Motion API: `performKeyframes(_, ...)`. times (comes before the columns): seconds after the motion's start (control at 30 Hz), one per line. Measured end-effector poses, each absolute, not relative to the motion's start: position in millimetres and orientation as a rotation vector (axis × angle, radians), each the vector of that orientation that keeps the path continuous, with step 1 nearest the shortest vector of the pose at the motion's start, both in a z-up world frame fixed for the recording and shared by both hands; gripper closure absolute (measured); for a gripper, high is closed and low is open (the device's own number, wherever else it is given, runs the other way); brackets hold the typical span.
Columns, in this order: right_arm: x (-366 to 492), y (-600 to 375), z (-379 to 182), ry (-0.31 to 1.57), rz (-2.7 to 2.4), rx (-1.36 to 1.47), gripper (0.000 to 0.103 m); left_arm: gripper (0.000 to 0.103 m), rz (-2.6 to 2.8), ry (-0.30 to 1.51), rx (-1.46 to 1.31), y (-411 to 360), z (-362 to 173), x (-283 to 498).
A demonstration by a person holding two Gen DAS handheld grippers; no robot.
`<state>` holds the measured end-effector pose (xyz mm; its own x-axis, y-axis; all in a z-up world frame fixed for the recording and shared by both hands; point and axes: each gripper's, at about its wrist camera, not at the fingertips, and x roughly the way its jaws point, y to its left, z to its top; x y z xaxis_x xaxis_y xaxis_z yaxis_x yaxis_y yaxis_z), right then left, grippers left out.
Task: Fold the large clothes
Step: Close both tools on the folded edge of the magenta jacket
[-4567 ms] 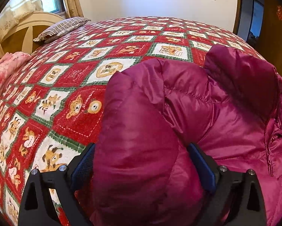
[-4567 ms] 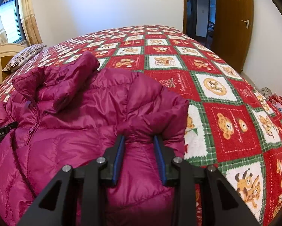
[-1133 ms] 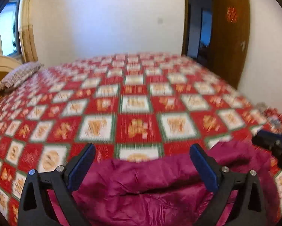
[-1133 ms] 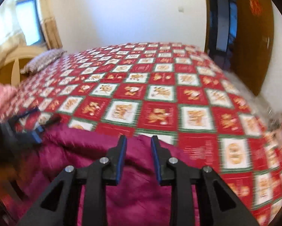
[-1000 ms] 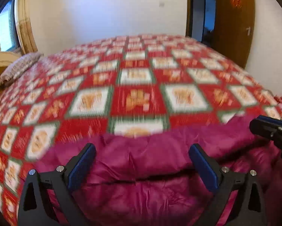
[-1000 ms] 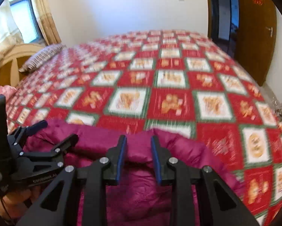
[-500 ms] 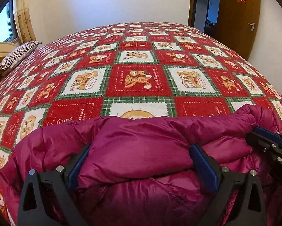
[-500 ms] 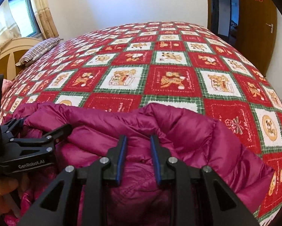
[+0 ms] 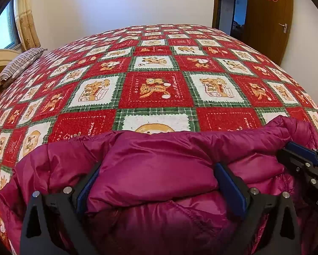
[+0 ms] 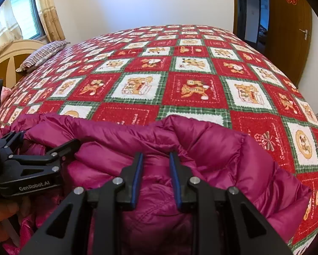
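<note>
Jacket (image 9: 159, 165), puffy quilted magenta nylon, bunched between both claws on bedspread (image 9: 156, 89).

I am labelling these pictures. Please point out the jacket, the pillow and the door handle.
jacket (image 9: 159, 170): left wrist view, on the puffy fold between the fingers.
pillow (image 10: 43, 55): right wrist view, on its striped top.
door handle (image 9: 283, 25): left wrist view, on the metal lever.
</note>
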<state>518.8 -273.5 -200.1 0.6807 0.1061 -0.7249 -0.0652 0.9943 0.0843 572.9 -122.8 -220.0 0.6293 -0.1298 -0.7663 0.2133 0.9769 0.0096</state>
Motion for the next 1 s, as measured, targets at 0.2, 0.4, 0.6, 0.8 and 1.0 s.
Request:
performKeyframes(0.2, 519.1, -272.3, -200.5, 0.817, 0.093, 0.047, 0.076, 0.002, -0.197, 0.868, 0.103, -123.5, -220.0, 572.5)
performKeyframes(0.4, 519.9, -271.5, -201.2, 0.819, 0.093, 0.048, 0.076, 0.002, -0.196, 0.869, 0.106, -124.4, -220.5, 572.7)
performKeyframes(0.6, 520.2, -270.6, -201.3, 0.819, 0.092, 0.044, 0.076, 0.002, -0.186, 0.869, 0.122, -123.7, -221.2, 572.8)
performKeyframes(0.8, 520.7, -269.4, -201.1, 0.819, 0.091, 0.043, 0.076, 0.002, -0.176, 0.870, 0.141, -127.0, -221.9, 572.8)
performKeyframes(1.0, 521.0, -269.9, -202.2, 0.820, 0.091, 0.042, 0.076, 0.001, -0.176, 0.869, 0.142, -128.5, -222.0, 572.8)
